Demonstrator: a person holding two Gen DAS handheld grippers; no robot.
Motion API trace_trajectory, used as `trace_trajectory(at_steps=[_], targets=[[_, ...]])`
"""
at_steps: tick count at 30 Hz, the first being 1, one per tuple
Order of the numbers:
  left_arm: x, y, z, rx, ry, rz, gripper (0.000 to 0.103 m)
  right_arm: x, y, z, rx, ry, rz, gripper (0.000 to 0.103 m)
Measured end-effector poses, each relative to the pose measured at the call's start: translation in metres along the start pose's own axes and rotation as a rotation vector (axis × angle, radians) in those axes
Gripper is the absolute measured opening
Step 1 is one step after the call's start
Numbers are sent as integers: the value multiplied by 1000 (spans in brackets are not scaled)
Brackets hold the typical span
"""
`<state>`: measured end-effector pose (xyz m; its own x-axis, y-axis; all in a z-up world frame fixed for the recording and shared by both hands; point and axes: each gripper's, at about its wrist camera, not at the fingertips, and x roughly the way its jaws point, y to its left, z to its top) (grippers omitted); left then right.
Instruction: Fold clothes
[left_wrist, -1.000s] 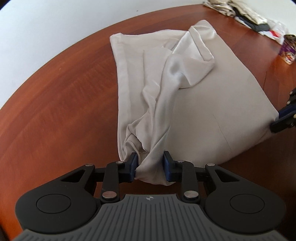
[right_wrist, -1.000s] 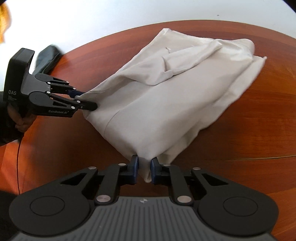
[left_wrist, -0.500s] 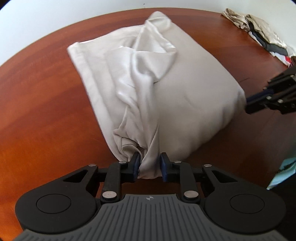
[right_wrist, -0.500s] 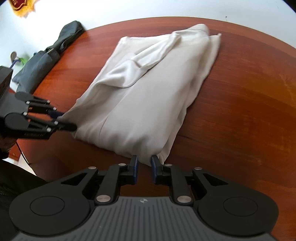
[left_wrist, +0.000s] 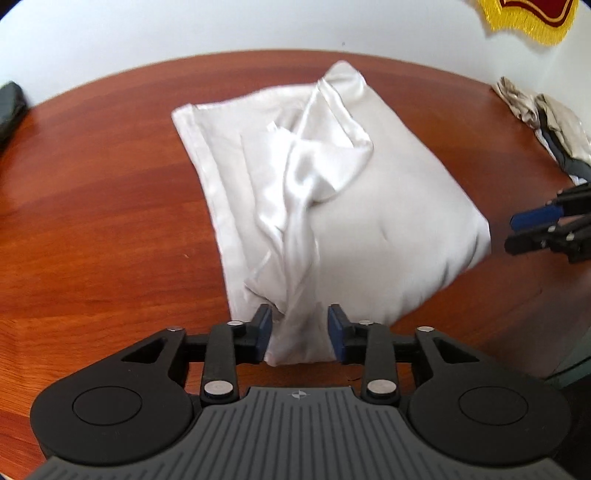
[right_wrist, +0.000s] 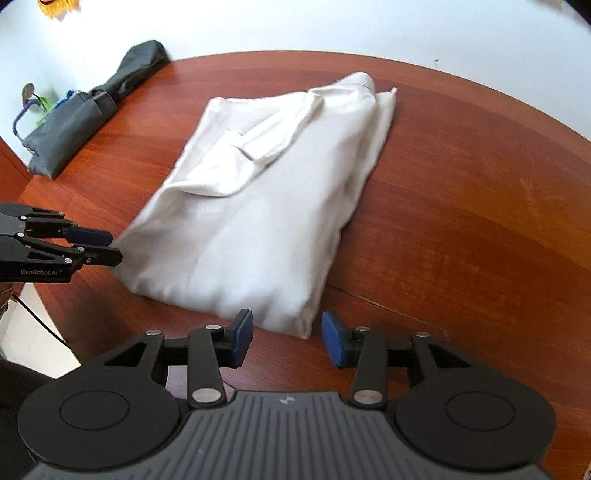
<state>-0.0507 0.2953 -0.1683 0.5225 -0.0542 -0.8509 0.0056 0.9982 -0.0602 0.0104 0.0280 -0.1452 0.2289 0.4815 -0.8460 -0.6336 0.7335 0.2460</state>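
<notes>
A pale beige satin garment (left_wrist: 388, 221) lies folded into a rough rectangle on the round wooden table (left_wrist: 92, 221). My left gripper (left_wrist: 300, 330) is open at the garment's near corner, and a bunched fold lies loose between its blue pads. In the right wrist view the same garment (right_wrist: 258, 221) rests flat, and my right gripper (right_wrist: 287, 334) is open, its pads on either side of the other near corner. Each gripper shows in the other's view: the right gripper (left_wrist: 515, 232) just off the garment's right corner, the left gripper (right_wrist: 110, 245) just off its left corner.
A dark grey garment or bag (right_wrist: 74, 122) lies at the table's far left edge. At the far right edge sits a heap of mixed clothes (left_wrist: 546, 122). A red and gold pennant (left_wrist: 524, 14) hangs on the white wall. The table edge (right_wrist: 48, 295) curves close on the left.
Both grippers were shut on the garment's near corners and have opened. The garment was dragged nearer and now lies flat on the table.
</notes>
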Motion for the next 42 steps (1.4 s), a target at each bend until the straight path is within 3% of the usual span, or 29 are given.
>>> trace_trajectory(at_steps=[6,14,33,42], targets=[[-14,11,16,33,-29,0,46,8,23,12,-4,-14,14,49],[0,28,41,75,-19,-35,46,23,41,27,41,-27,-16,56],[90,68,125,175,17,-63,46,67,45,45,139,4,-143,66],[130,76,154,206,38,-94,43,78,44,46,182,18,-156,71]])
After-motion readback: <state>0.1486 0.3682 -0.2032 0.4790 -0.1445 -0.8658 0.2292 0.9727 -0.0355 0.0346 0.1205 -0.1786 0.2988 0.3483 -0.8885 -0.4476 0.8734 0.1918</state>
